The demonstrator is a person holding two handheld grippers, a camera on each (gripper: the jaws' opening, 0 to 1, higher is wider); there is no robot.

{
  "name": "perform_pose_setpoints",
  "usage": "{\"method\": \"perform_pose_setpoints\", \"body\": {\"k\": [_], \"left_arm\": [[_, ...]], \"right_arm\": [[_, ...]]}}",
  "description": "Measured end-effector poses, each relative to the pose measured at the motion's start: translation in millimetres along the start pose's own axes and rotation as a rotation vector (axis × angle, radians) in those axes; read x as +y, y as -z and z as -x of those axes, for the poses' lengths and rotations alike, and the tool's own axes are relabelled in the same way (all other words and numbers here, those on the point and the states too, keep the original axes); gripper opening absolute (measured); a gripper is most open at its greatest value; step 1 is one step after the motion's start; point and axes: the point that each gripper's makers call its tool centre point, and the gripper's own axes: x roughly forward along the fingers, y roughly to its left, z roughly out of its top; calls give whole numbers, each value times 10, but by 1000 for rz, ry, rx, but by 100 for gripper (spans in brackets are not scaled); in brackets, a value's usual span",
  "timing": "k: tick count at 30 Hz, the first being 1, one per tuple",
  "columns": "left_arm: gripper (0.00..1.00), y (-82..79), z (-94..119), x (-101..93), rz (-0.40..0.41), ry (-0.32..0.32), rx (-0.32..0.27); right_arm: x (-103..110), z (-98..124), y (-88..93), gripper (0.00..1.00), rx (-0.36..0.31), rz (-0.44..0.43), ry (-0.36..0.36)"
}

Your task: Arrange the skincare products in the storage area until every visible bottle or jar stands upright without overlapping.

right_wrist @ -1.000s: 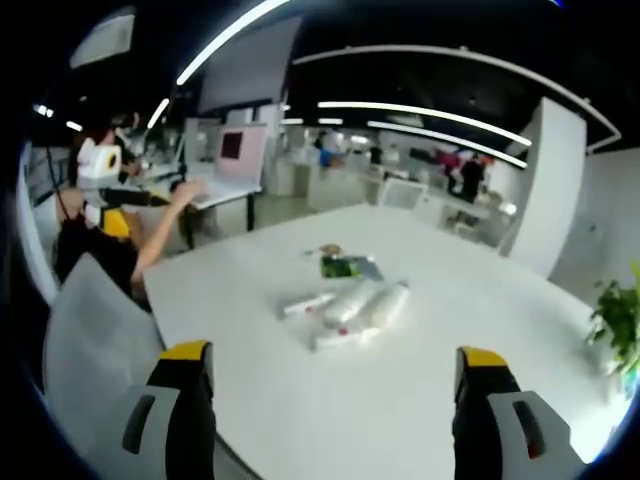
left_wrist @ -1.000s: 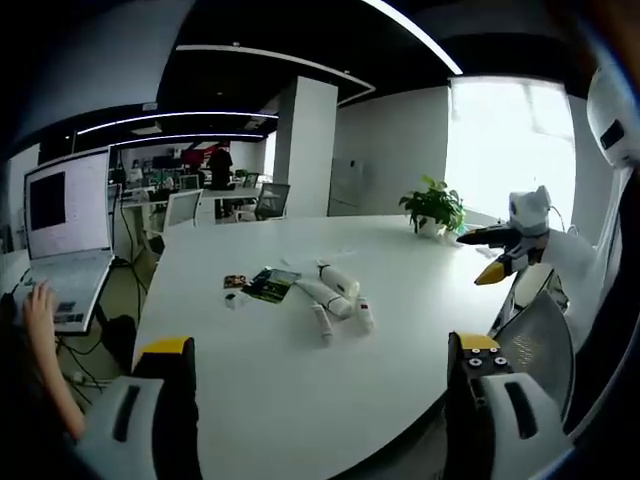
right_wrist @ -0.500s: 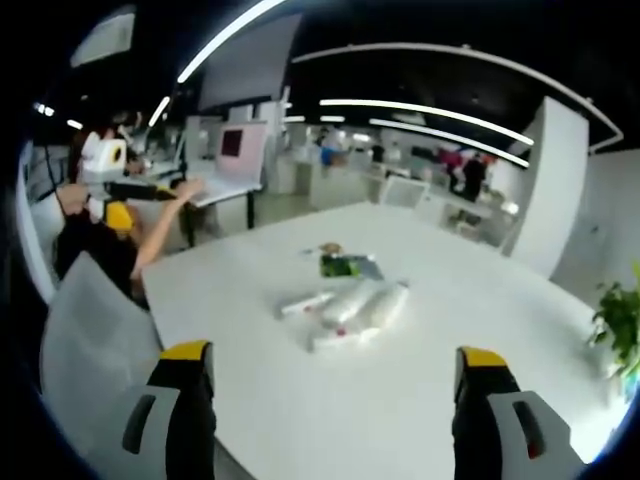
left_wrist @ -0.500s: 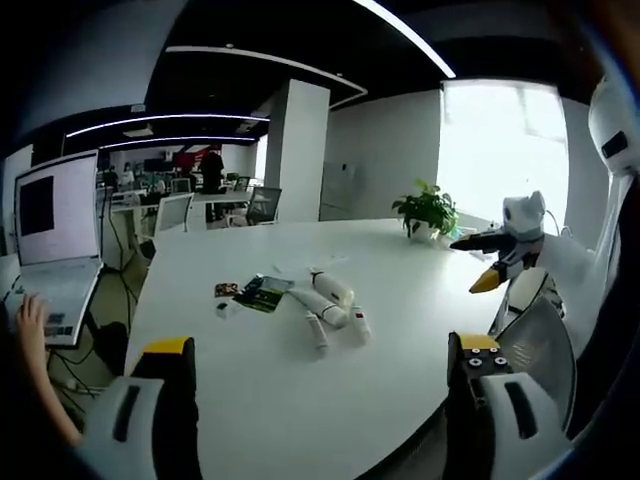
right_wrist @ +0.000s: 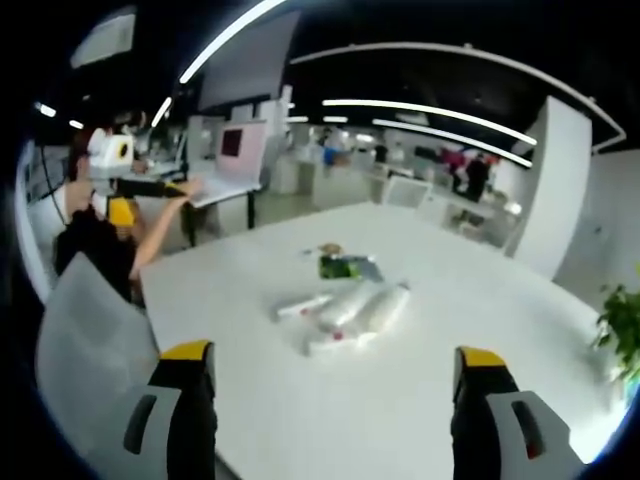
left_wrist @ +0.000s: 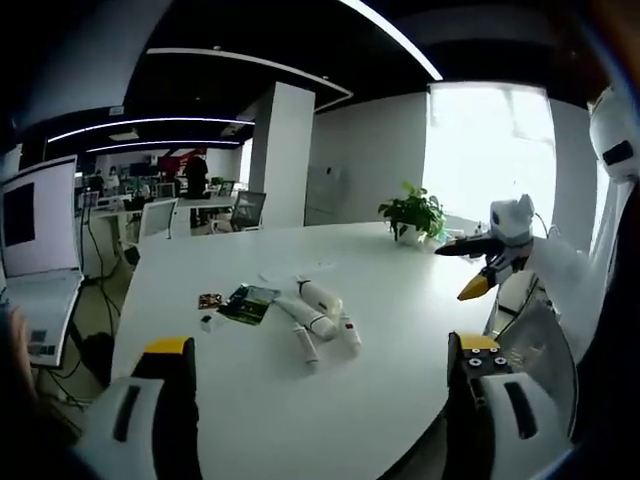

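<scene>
Left claw [left_wrist: 318, 400] fills the bottom of the left gripper view, jaws wide apart and empty. At frame centre, smooth white tubes [left_wrist: 318, 318] lie flat on the glossy white table [left_wrist: 400, 300], long axes running upper left to lower right, beside a dark leaflet [left_wrist: 241, 303].

Right claw [right_wrist: 330, 405] likewise gapes empty. Centre frame, the tubes [right_wrist: 350, 312] lie slanting lower left to upper right.

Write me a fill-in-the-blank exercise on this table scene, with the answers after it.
1. The skincare tubes are all ____ on the white table, none upright.
2. The left gripper and the right gripper both have their jaws ____.
3. The potted plant stands near the table's far ____.

Missing words: lying; open; edge
</scene>
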Motion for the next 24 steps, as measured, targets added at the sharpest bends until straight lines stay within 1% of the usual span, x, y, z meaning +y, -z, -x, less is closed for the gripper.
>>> {"method": "perform_pose_setpoints", "body": {"k": [2, 7, 12, 24], "left_arm": [[99, -26, -54, 0, 5, 9, -9], [99, -45, -160, -16, -12, 24, 0], [99, -54, -242, -34, -15, 39, 3], [99, -63, -408, -42, -27, 61, 14]], "right_arm": [[-8, -26, 8, 98, 5, -2, -2], [-7, -60, 2, 97, 6, -3, -11], [-34, -90, -30, 97, -7, -13, -14], [-43, -170, -46, 97, 1, 1, -28]]}}
